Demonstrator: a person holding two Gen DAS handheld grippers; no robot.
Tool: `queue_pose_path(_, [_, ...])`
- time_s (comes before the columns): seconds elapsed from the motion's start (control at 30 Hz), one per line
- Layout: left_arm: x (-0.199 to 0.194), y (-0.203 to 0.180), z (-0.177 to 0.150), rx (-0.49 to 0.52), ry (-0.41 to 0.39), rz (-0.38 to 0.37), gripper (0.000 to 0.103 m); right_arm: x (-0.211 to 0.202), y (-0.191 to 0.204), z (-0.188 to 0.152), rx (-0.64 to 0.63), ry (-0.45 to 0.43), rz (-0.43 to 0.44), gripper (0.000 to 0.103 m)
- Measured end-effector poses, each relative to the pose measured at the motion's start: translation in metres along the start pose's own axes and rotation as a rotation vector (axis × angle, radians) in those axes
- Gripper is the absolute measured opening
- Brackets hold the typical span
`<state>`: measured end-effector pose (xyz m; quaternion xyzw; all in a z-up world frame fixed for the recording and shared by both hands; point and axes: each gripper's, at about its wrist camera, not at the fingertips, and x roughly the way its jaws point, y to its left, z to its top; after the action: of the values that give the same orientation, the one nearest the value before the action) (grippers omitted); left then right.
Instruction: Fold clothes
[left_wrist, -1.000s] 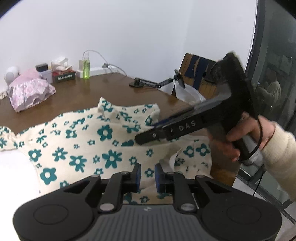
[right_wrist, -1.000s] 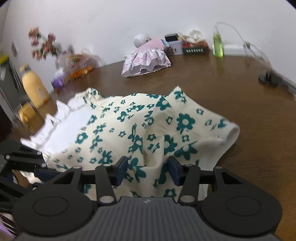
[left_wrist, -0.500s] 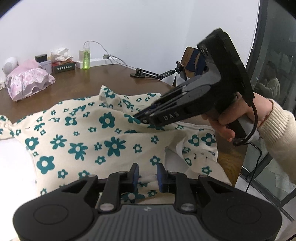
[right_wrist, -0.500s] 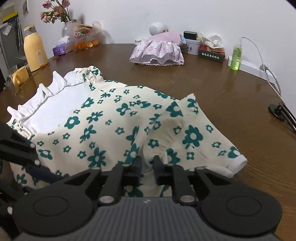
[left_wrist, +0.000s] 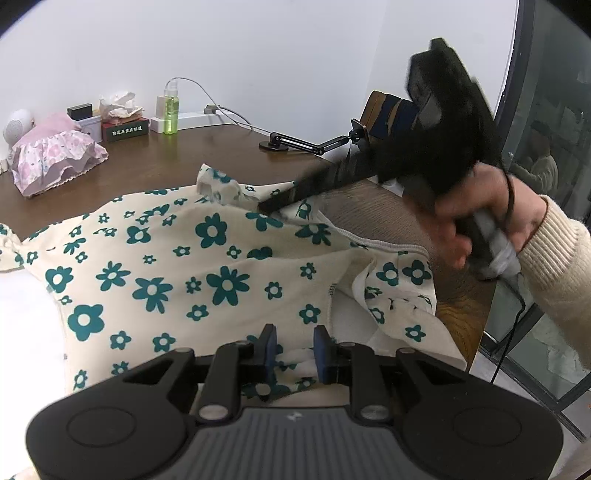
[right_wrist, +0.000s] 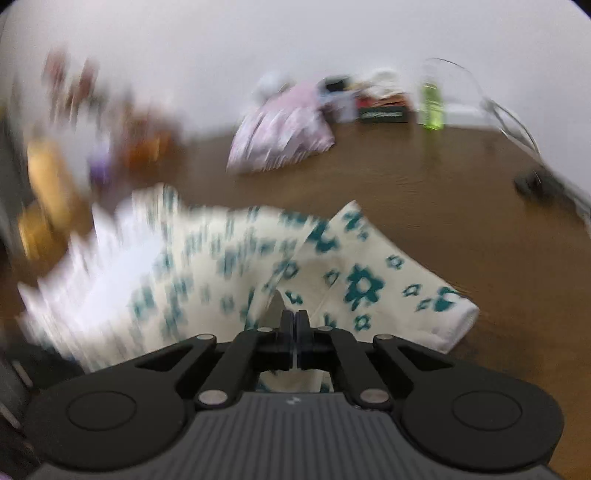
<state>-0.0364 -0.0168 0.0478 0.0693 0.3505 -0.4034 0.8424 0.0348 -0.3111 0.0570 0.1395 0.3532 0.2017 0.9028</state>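
Note:
A cream garment with teal flowers (left_wrist: 207, 266) lies spread on the brown table (left_wrist: 155, 166). My left gripper (left_wrist: 294, 347) sits at its near hem, jaws narrow, with bunched fabric pinched between the blue pads. My right gripper (left_wrist: 264, 207), held by a hand in a cream sleeve (left_wrist: 554, 258), reaches in from the right onto the far sleeve area. In the blurred right wrist view the right gripper (right_wrist: 295, 321) has its pads pressed together. A peak of the garment (right_wrist: 354, 280) is drawn up into them.
A pink ruffled cloth (left_wrist: 55, 162), a green bottle (left_wrist: 170, 114), a small dark box (left_wrist: 125, 127) and a black jointed arm (left_wrist: 314, 144) stand at the back of the table. The table's edge (left_wrist: 461, 314) drops off at the right, beside a glass wall.
The right gripper's jaws went from open around a fold to pressed shut on it, and it swung upward and sideways, blurring its view. The left gripper stayed at the hem.

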Motion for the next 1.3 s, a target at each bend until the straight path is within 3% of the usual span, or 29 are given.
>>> queue_pose_path(0.13, [0.000, 0.000, 0.000, 0.000, -0.001, 0.001, 0.020, -0.007, -0.044, 0.001, 0.213, -0.067, -0.028, 0.005])
queue_pose_path(0.33, [0.001, 0.001, 0.000, 0.000, 0.000, 0.001, 0.020, -0.021, -0.022, -0.005, 0.090, -0.059, -0.079, 0.024])
queue_pose_path(0.37, [0.001, 0.001, 0.001, 0.001, 0.000, 0.001, 0.020, -0.022, -0.013, -0.006, 0.048, -0.049, -0.087, 0.029])
queue_pose_path(0.43, [0.001, 0.000, 0.001, 0.005, 0.000, 0.002, 0.020, -0.026, 0.005, -0.008, -0.037, -0.027, -0.103, 0.061])
queue_pose_path(0.47, [0.001, 0.000, 0.001, 0.005, -0.002, 0.002, 0.020, -0.024, 0.012, -0.012, -0.071, -0.004, -0.126, 0.062])
queue_pose_path(0.53, [0.002, 0.000, 0.001, -0.001, -0.006, 0.000, 0.021, -0.014, 0.019, -0.020, -0.101, 0.022, -0.140, 0.058])
queue_pose_path(0.57, [0.002, 0.000, 0.001, -0.002, -0.008, 0.000, 0.021, -0.008, 0.022, -0.024, -0.115, 0.035, -0.146, 0.049])
queue_pose_path(0.6, [0.003, 0.000, 0.001, -0.001, -0.009, 0.000, 0.021, -0.003, 0.018, -0.026, -0.097, 0.044, -0.116, 0.014])
queue_pose_path(0.63, [0.003, 0.000, 0.001, 0.000, -0.008, 0.000, 0.021, 0.003, 0.011, -0.024, -0.065, 0.056, -0.083, 0.002])
queue_pose_path(0.77, [0.002, -0.001, 0.000, 0.004, -0.009, 0.002, 0.021, 0.011, -0.008, -0.020, 0.005, 0.057, -0.047, 0.003])
queue_pose_path(0.9, [-0.001, 0.000, -0.001, -0.005, -0.013, 0.000, 0.021, -0.014, 0.007, -0.028, -0.102, 0.018, -0.089, 0.024])
queue_pose_path(0.97, [-0.005, 0.002, 0.000, -0.008, -0.020, -0.004, 0.021, -0.031, 0.013, -0.035, -0.137, -0.002, -0.105, 0.023])
queue_pose_path(1.1, [-0.012, 0.005, 0.005, -0.014, -0.043, -0.011, 0.021, -0.045, 0.017, -0.053, -0.097, 0.026, -0.048, 0.021])
queue_pose_path(1.13, [-0.013, 0.006, 0.008, -0.012, -0.049, -0.006, 0.021, -0.041, 0.017, -0.058, -0.098, 0.048, -0.057, 0.014])
queue_pose_path(1.2, [-0.014, 0.006, 0.011, -0.007, -0.054, 0.012, 0.021, -0.034, 0.014, -0.066, -0.107, 0.057, -0.115, 0.011])
queue_pose_path(1.3, [-0.023, 0.007, 0.011, -0.001, -0.065, 0.047, 0.022, -0.041, 0.007, -0.064, -0.034, 0.017, -0.098, 0.017])
